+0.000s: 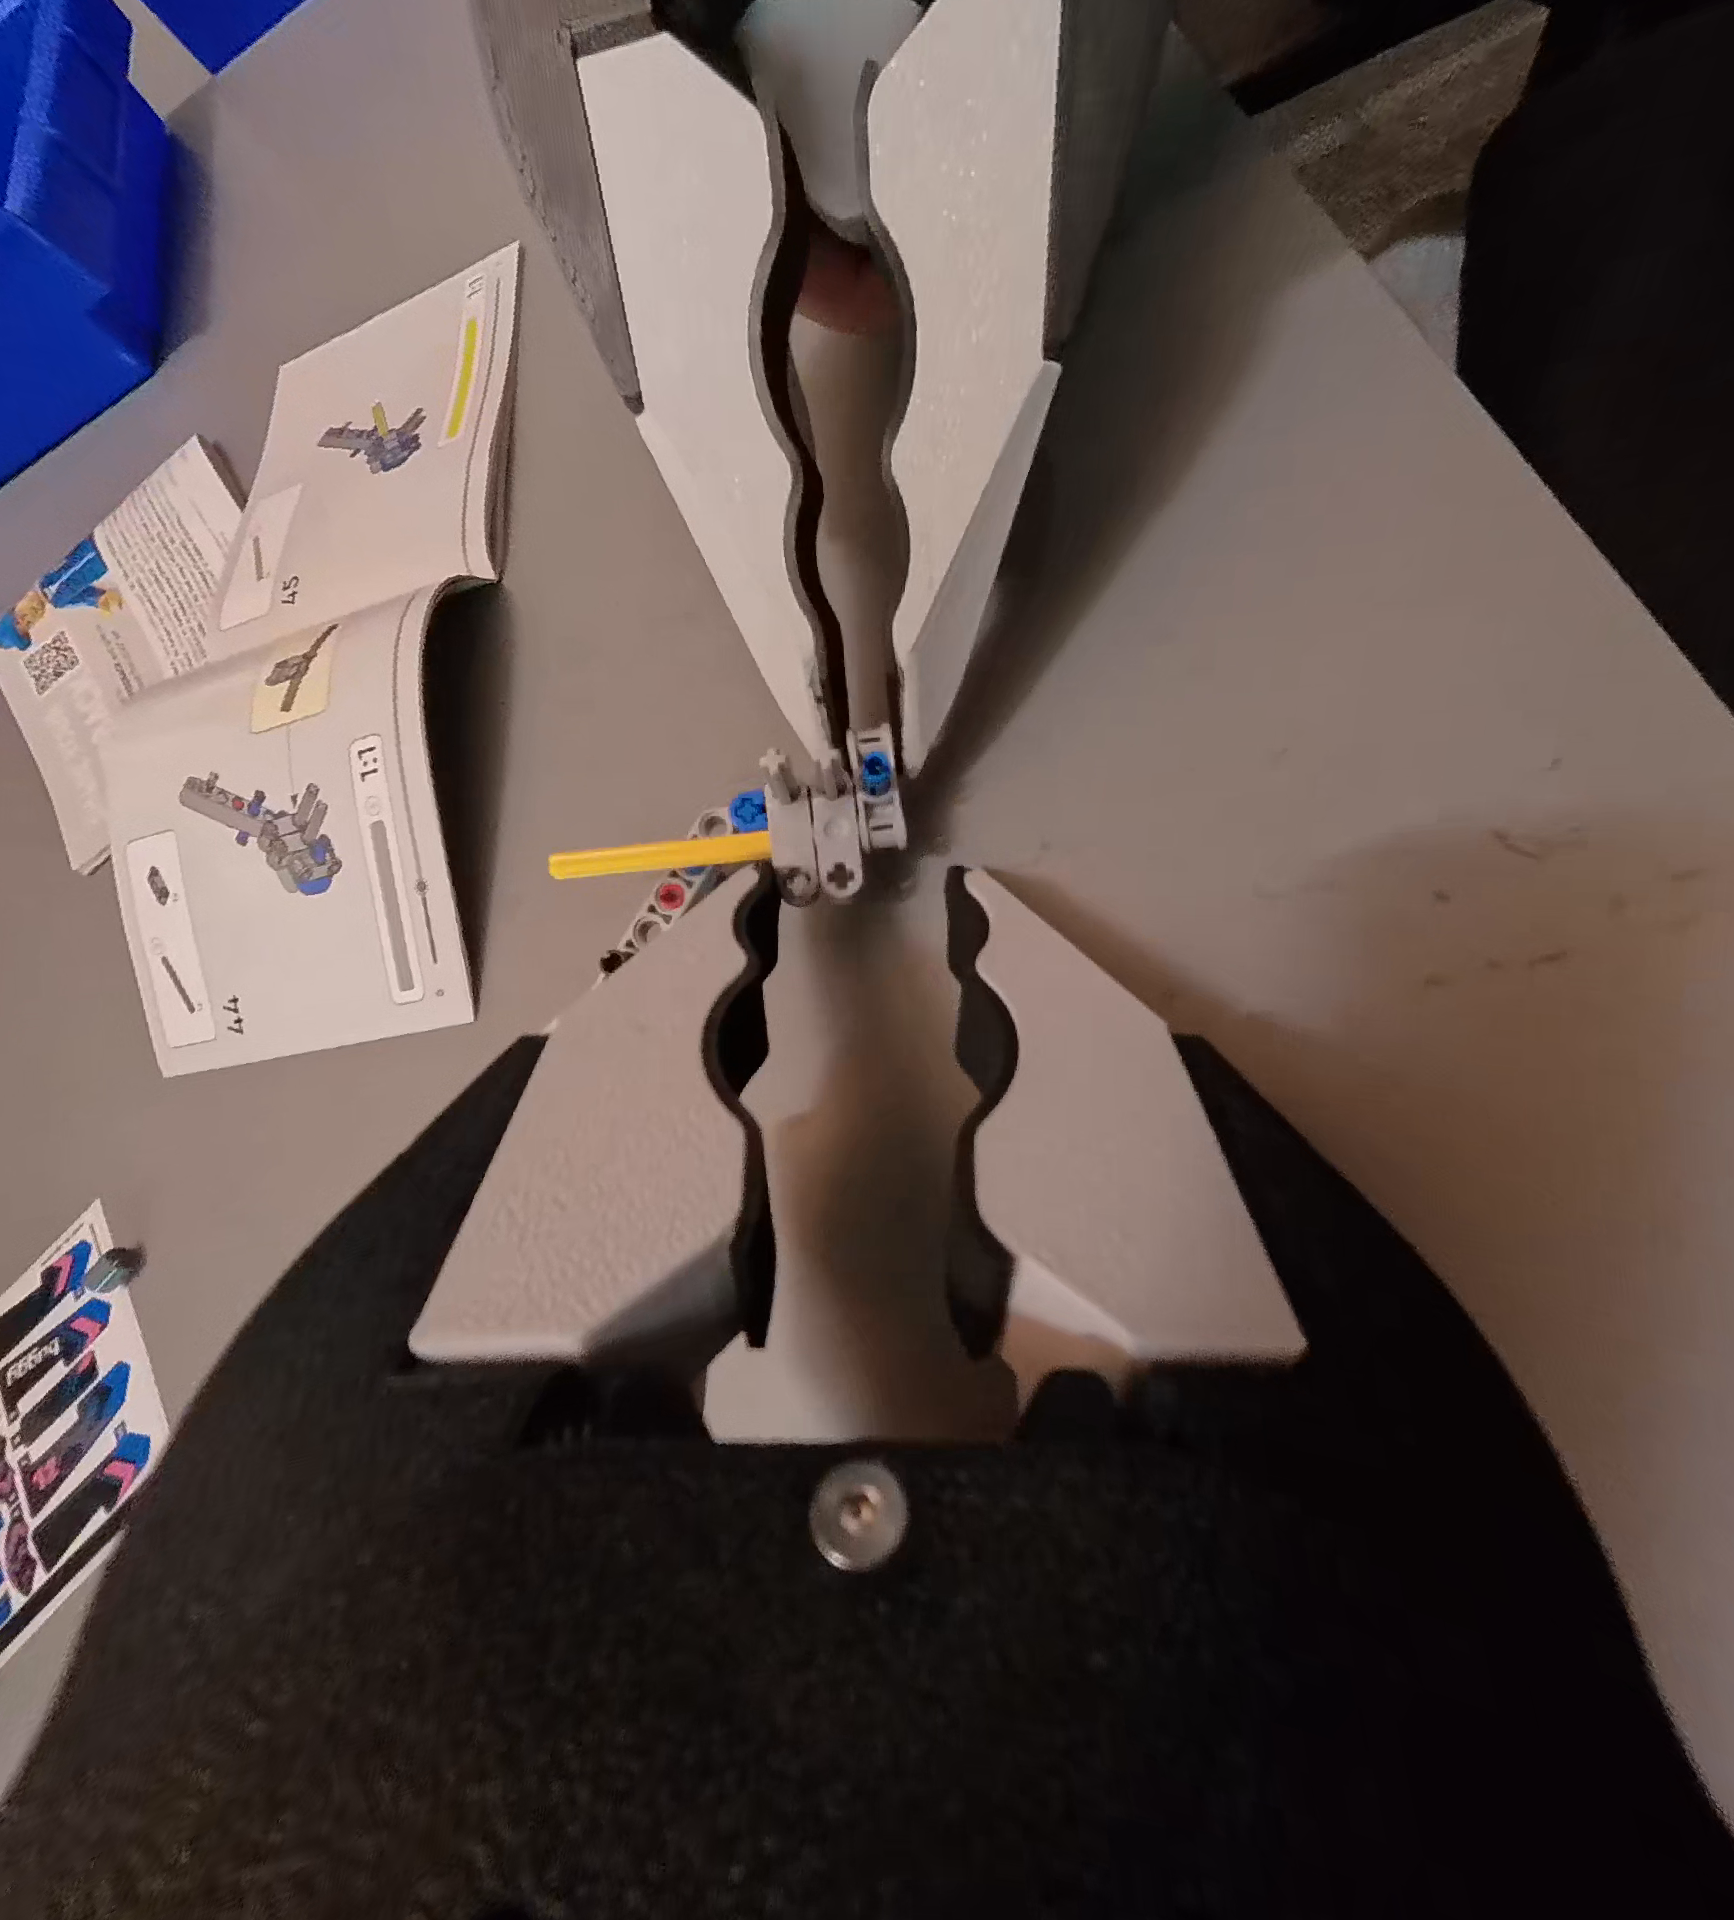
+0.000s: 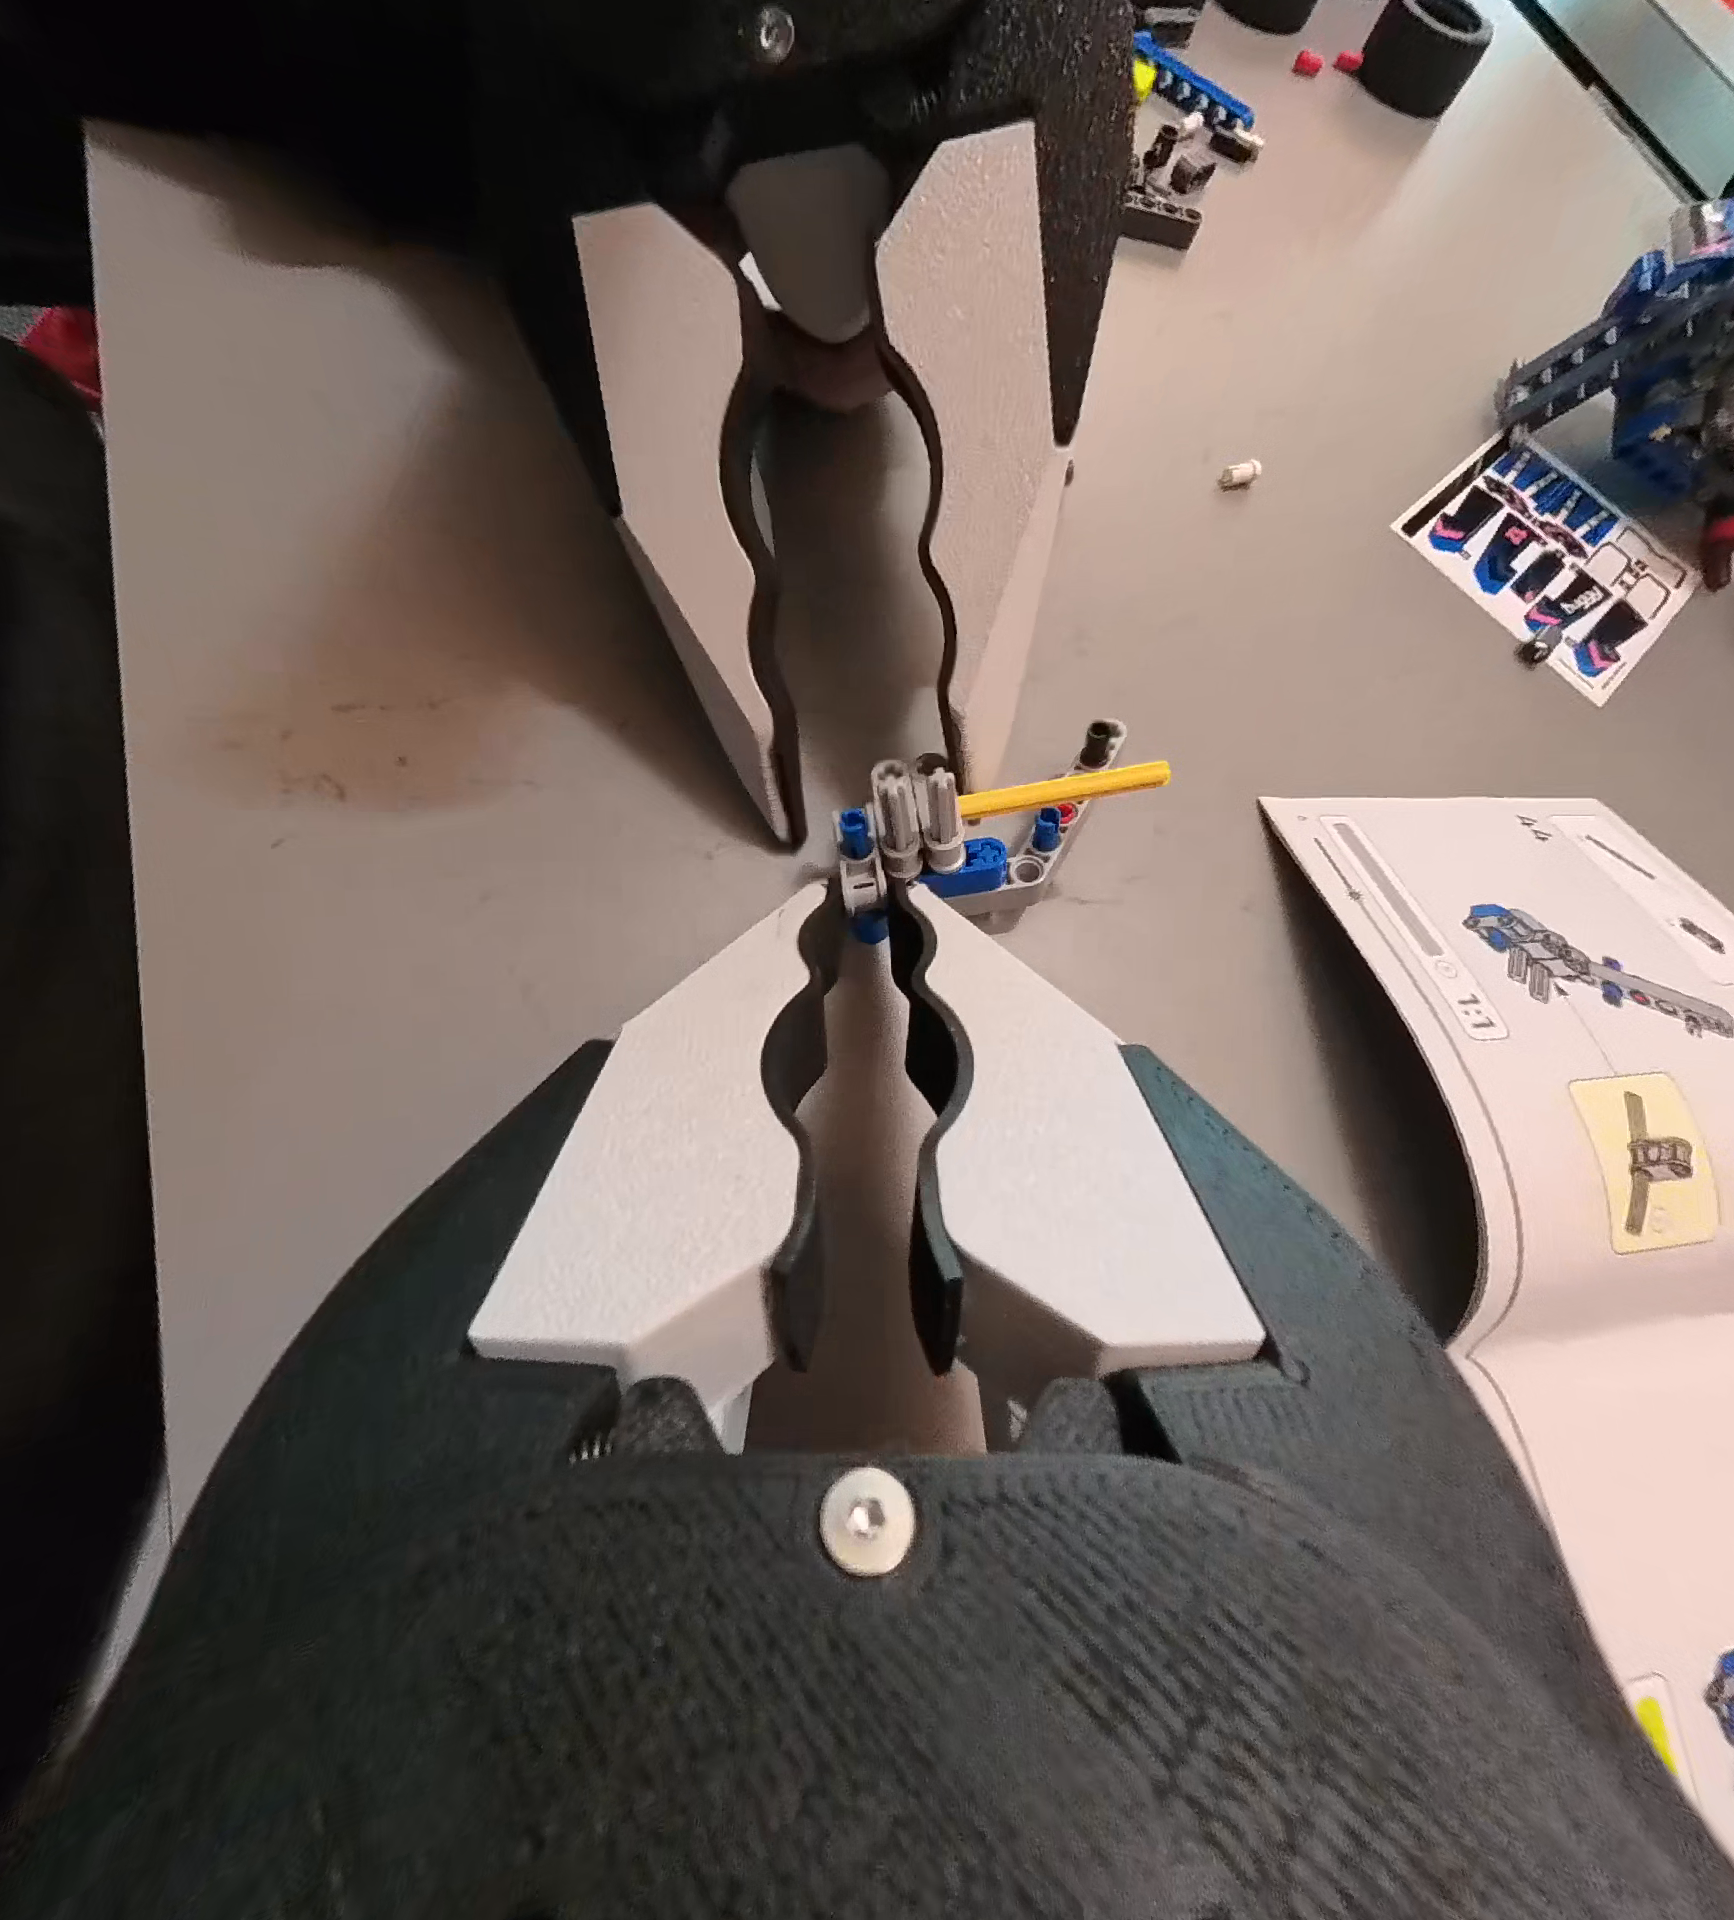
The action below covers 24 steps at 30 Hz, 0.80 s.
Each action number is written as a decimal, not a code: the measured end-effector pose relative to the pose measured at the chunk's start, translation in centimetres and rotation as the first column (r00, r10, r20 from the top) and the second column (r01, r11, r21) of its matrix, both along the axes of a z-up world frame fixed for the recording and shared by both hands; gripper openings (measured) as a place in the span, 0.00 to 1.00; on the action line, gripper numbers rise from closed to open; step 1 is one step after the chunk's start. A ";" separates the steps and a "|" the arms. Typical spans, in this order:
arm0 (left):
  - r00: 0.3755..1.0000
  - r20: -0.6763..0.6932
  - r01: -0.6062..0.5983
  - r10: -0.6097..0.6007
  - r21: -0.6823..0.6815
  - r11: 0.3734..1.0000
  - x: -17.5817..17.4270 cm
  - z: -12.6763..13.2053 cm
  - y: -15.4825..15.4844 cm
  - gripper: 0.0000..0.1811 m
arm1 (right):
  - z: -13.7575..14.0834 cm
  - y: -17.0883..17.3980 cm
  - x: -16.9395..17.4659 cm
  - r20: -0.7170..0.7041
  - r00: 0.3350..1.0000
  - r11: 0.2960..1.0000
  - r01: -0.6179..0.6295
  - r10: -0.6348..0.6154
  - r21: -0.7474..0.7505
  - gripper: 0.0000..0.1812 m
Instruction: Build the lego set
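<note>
Grey tabletop [image 1: 1362, 727] fills both views, scuffed and stained in places. At its far corner in the left wrist view sit blue storage bins [image 1: 21, 229]. An open instruction booklet [image 1: 323, 748] lies flat on the table, its pages showing grey-and-blue build steps; in the right wrist view it lies to the right. A partly built blue, black and yellow lego vehicle [image 2: 1715, 353] stands at the upper right of the right wrist view, touching a sticker sheet [image 2: 1538, 571] with blue, black and pink decals. Loose blue and black beams [image 2: 1185, 114] lie farther back.

Both grippers meet tip to tip over the middle of the table. The left gripper [image 1: 858, 894] has its jaws apart, with one fingertip [image 1: 764, 904] against the small lego assembly [image 1: 832, 821]. The right gripper [image 2: 868, 909] has its jaws drawn nearly together, clamped on the end of that assembly, at a grey connector with a blue pin.

The assembly is a cluster of grey connectors and blue pins joined to a grey studless beam that slopes down toward the table. A yellow axle [image 1: 655, 857] sticks out sideways from it. A small white pin [image 2: 1240, 474] lies alone on the table.
</note>
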<state>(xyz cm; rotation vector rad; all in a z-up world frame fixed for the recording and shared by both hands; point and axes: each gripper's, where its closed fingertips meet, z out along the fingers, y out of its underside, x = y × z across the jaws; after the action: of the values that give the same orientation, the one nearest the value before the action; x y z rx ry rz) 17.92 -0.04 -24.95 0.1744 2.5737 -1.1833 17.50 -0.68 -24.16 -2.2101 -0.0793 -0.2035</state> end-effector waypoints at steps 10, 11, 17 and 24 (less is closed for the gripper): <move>0.994 -0.094 -0.061 0.058 -0.028 0.998 0.4 0.4 -0.2 0.12 | -0.1 0.2 -0.2 0.005 1.000 1.000 -0.018 0.019 -0.008 0.04; 0.994 -0.090 -0.063 0.060 -0.028 0.998 0.5 0.4 -0.2 0.12 | -0.1 0.2 -0.2 0.005 1.000 1.000 -0.021 0.021 -0.008 0.04; 0.997 -0.065 -0.051 0.049 -0.023 0.998 0.4 0.3 -0.2 0.12 | 1.4 0.4 1.0 0.038 0.999 0.996 -0.016 0.012 0.089 0.25; 0.999 -0.038 -0.035 0.034 -0.021 0.999 0.2 0.3 -0.4 0.12 | 0.7 1.3 2.3 0.105 0.992 0.997 -0.072 0.067 0.042 0.41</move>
<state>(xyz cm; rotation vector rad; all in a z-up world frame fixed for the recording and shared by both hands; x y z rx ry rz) 18.11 -0.41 -24.64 0.1037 2.5847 -1.2130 19.78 0.67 -23.49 -2.1468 -0.2069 -0.2781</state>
